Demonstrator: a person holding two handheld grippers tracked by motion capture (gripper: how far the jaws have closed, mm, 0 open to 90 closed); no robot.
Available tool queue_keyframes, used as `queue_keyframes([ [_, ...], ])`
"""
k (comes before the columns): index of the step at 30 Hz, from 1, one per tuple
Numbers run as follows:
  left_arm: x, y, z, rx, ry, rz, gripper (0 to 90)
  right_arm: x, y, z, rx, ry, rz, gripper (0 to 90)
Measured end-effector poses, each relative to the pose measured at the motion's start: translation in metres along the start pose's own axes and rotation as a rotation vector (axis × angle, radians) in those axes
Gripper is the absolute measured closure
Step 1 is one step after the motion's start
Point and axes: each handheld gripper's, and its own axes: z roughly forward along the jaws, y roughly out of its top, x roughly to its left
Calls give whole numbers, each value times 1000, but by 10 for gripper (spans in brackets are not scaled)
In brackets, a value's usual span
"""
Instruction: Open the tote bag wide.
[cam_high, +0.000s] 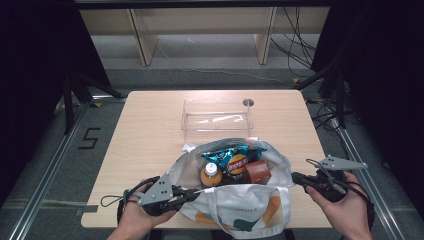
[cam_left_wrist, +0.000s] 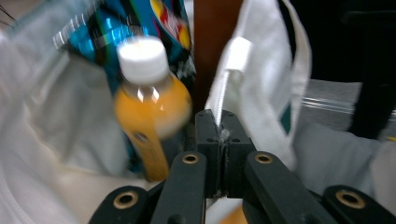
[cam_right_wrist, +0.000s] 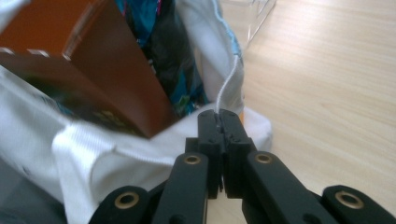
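A white tote bag (cam_high: 240, 202) lies at the table's near edge with its mouth spread wide. Inside it are a blue snack bag (cam_high: 231, 155), an orange juice bottle (cam_high: 211, 175) with a white cap, and a brown box (cam_high: 257, 171). My left gripper (cam_high: 192, 193) is shut on the bag's left rim; in the left gripper view the white cloth edge (cam_left_wrist: 219, 105) is pinched between the pads, with the juice bottle (cam_left_wrist: 147, 107) just beyond. My right gripper (cam_high: 296, 177) is shut on the bag's right rim, the cloth edge (cam_right_wrist: 228, 91) clamped between its pads beside the brown box (cam_right_wrist: 93, 65).
A clear plastic bin (cam_high: 216, 117) stands mid-table behind the bag. A small round grommet (cam_high: 248, 102) sits in the tabletop by the bin's far right corner. Bare wood (cam_right_wrist: 327, 84) stretches out on the bag's right side. Cables and shelf legs lie on the floor beyond.
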Motion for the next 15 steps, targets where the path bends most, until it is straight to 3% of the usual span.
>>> queue_keyframes([
  [2,3,-2,-1,-13,-35,-17,881,4,-2,2,37,7,43,895],
  [3,3,-1,-2,-26,-35,-19,881,1,-2,3,31,-2,2,894],
  [5,3,3,-3,-23,-11,5,880,4,-1,1,23,-9,22,847],
  [6,3,4,-3,-30,-6,12,880,5,2,-1,0,-35,-6,731],
  [7,3,6,-3,-31,0,12,880,4,4,-3,-50,-56,-43,682],
  [8,3,7,-3,-34,5,19,880,6,8,-9,-73,-68,-37,692],
  [10,4,9,-3,-35,14,24,880,11,15,-20,-163,-3,-114,704],
  [12,4,9,-2,-38,20,22,879,21,17,-28,-197,74,-142,689],
  [13,4,9,-1,-37,21,22,880,29,18,-29,-202,139,-168,680],
  [14,4,9,-1,-37,22,24,879,33,18,-27,-209,170,-202,671],
  [15,4,10,0,-42,18,25,879,37,16,-27,-182,198,-194,657],
])
